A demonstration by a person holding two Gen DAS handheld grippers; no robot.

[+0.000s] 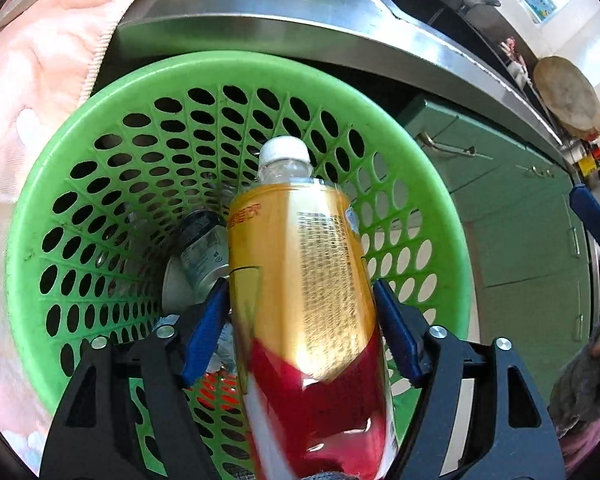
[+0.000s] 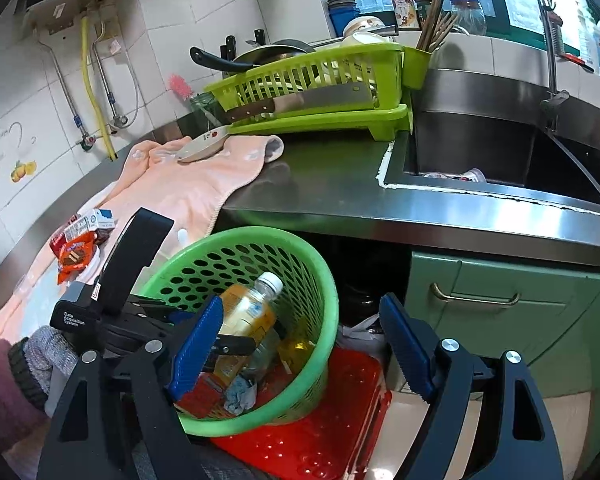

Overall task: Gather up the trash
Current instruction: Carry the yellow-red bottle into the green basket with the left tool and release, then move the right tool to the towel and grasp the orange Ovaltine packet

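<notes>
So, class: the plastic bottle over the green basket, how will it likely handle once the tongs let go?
The bottle looks empty at its clear neck, so probably light. Its glossy label may be slippery between the left tongs. It is tilted cap-first into the basket, so it should slide in beside the can.

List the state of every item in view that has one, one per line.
Bottle: capped, over the basket, between the left tongs' fingers.
Left tongs: fingers beside the bottle, contact unclear.
Right tongs: open, empty.
Green basket: upright, part-filled with trash.
Can: lying inside basket.
Cabinet door: closed.
Pink towel: spread on the counter.
</notes>
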